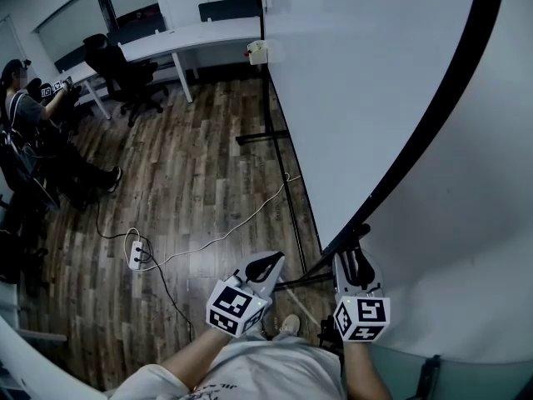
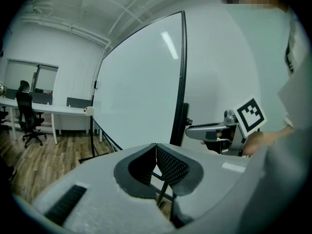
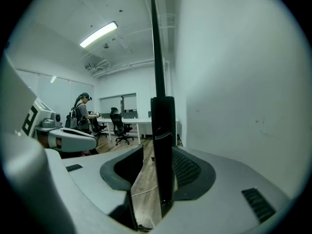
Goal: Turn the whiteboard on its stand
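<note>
Whiteboard (image 1: 350,98) fills the right side of the head view. It is big and white. It stands on its stand (image 1: 265,137), which has black legs on the wooden floor (image 1: 191,182). A black frame (image 1: 433,115) runs down the near edge of the board.

The right tool (image 1: 356,255) is at the low end of that frame. In the right gripper view its two jaws are spread, and the black frame stands straight up between them. The frame is close to the right-hand pad (image 3: 187,168). Floor shows in a gap between the frame and the other pad, so the tool is around the frame but is not squeezing it.

The left tool (image 1: 268,267) is just beside the right one, a bit away from the board. In the left gripper view its jaws are pressed together at the tips, with nothing held between them.

A white power strip (image 1: 136,254) lies on the floor with dark plugs in it. A thin cable (image 1: 233,227) runs from it toward the stand. A small white box (image 1: 258,52) sits at the far corner of the board. Farther back is a long white tabletop (image 1: 191,36) with a black office chair (image 1: 121,73) next to it. A person (image 1: 33,115) sits at the left side of the room.
</note>
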### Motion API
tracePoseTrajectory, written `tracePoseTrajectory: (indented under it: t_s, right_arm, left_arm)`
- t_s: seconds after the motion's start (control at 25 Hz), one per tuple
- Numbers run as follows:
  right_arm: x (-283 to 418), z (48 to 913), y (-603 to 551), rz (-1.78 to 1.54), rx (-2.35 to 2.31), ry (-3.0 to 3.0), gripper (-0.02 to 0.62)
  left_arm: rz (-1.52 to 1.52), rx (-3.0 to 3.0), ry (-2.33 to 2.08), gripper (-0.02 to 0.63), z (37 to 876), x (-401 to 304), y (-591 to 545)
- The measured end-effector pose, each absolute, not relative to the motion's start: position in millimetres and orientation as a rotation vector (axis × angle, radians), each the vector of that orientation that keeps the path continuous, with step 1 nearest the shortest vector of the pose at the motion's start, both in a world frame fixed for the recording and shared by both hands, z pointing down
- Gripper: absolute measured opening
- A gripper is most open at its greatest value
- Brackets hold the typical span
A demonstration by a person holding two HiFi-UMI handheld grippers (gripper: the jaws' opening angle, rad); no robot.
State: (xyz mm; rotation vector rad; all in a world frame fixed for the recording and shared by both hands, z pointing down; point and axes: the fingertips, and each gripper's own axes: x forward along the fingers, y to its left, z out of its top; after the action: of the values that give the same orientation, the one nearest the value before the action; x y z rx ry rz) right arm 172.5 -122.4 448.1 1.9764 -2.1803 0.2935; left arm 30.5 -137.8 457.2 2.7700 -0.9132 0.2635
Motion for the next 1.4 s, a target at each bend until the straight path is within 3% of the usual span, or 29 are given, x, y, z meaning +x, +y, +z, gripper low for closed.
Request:
tracePoseTrajectory:
  t_s: [0.16, 0.6, 1.4]
  right_arm:
    - [153.3, 444.1, -115.0, 0.303, 1.933, -2.218, 0.167]
    - [94.9, 448.6, -109.3, 0.317, 1.77, -2.322, 0.022]
    - [62.1, 455.1, -109.4, 0.385, 1.629, -2.426, 0.006]
  left_arm:
    - [0.257, 2.759, -0.921, 0.011, 453.6, 21.1, -133.0]
    - [0.245, 2.735, -1.018, 0.011, 451.8, 7.3, -128.0]
    - [0.244, 2.692, -1.068, 0.011, 457.3, 0.2, -124.7]
